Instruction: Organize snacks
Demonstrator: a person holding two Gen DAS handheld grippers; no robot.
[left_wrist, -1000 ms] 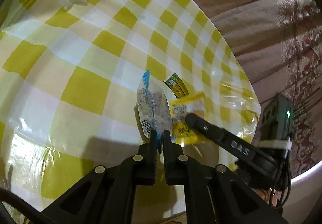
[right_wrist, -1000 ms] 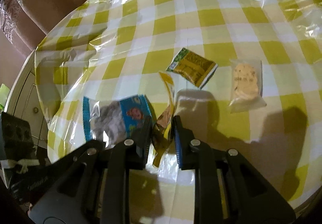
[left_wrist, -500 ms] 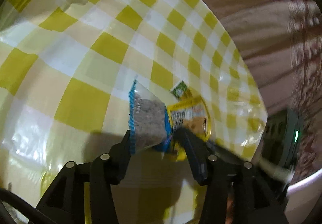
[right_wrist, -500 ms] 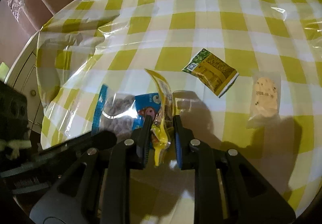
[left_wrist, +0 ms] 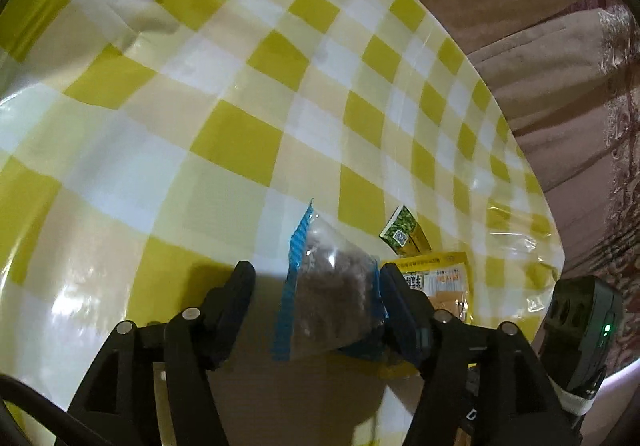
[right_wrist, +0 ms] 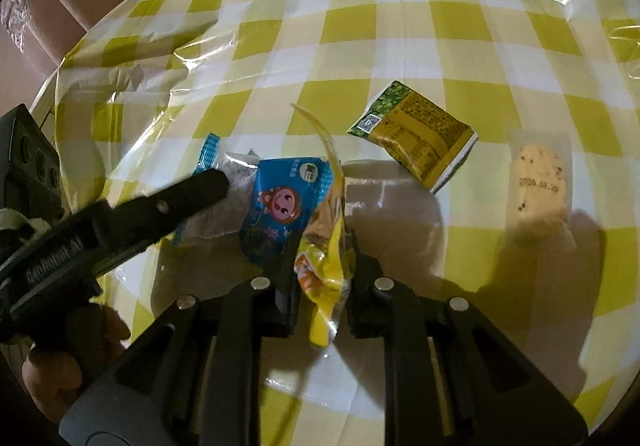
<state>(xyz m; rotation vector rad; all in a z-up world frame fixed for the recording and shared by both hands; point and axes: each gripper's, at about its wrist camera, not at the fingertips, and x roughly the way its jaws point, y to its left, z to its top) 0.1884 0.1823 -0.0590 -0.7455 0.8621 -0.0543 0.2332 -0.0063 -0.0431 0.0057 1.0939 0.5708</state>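
Four snack packets sit near one edge of the checked surface. The left gripper stands with its jaws apart around the blue-trimmed packet, which lies flat, released or not yet pinched. The right gripper is clamped on the yellow packet, held on edge just beside the blue one. That thin, slippery film could slide out of the pinch, or drag across the blue packet and push it toward the edge. The green-and-gold packet and clear-wrapped cookie lie apart.
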